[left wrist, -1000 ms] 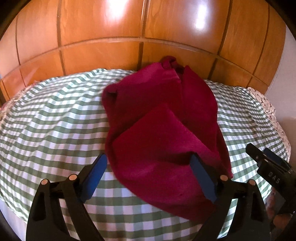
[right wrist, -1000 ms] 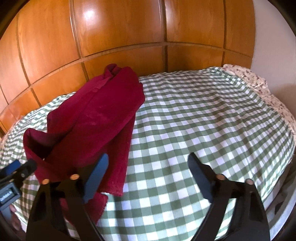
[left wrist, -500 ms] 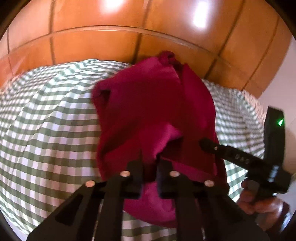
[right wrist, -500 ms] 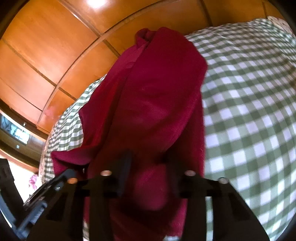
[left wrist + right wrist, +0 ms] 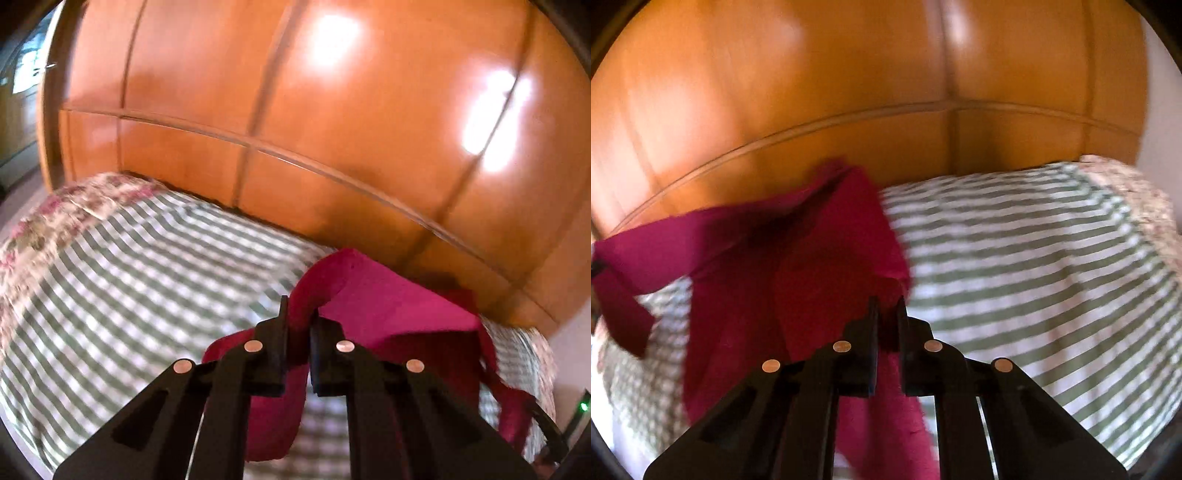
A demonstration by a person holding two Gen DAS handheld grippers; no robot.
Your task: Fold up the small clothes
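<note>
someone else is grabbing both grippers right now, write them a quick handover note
Left gripper: shut on an edge of the red garment; its jaws have just closed on the cloth.
Right gripper: shut on another edge of the same garment; its jaws have just closed too.
Garment: stretched between the two grippers and partly raised over the green checked bedcover, in front of the wooden wardrobe. Part of it hangs down below the grippers.
Done: both edges gripped, cloth lifted and being spread.
Left: lay it flat on the bedcover, then make the folds. No fold is finished yet, as far as the blurred frames show.
</note>
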